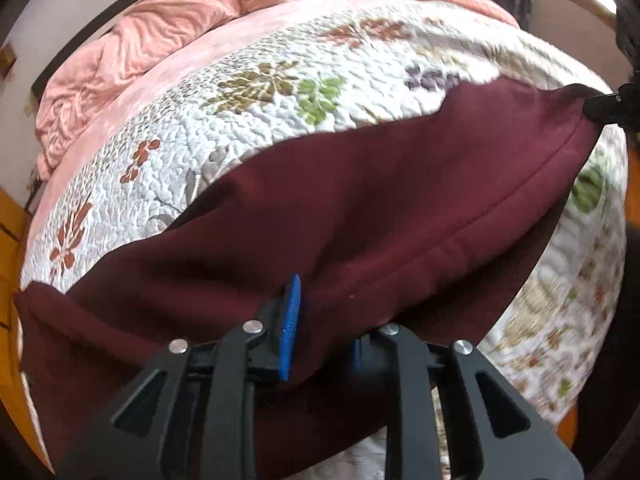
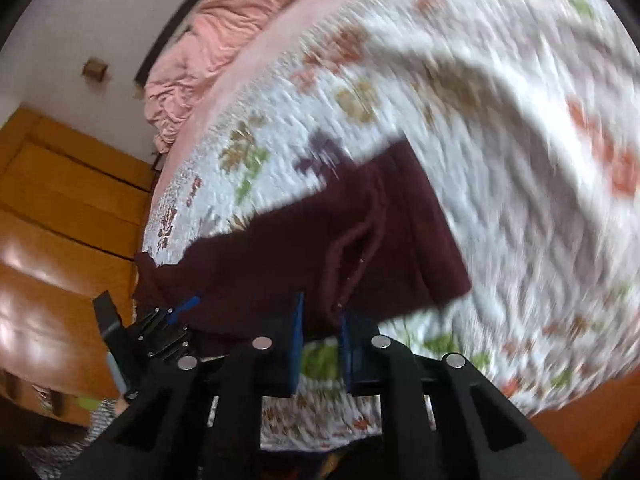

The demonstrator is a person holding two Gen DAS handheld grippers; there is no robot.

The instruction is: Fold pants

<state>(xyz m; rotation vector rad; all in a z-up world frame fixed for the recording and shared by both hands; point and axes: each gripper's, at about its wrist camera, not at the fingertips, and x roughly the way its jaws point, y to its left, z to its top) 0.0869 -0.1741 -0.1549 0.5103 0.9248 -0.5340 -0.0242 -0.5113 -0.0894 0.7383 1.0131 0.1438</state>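
Dark maroon pants [image 1: 360, 220] lie stretched across a flowered white quilt [image 1: 280, 80] on a bed. At the bottom of the left wrist view my left gripper [image 1: 324, 340] is shut on the near edge of the cloth, one blue pad showing and the other buried in fabric. My right gripper [image 1: 600, 108] pinches the far right corner, and the cloth runs taut to it. In the blurred right wrist view the pants [image 2: 320, 240] run into my right gripper [image 2: 324, 332], whose blue pads stand close with the cloth's edge between them. My left gripper [image 2: 172, 320] holds the other end.
A crumpled pink blanket [image 1: 140, 52] is heaped at the head of the bed. Wooden drawers [image 2: 60, 220] stand left of the bed, and orange floor [image 2: 580, 432] shows at the lower right. The quilt [image 2: 500, 160] spreads wide beyond the pants.
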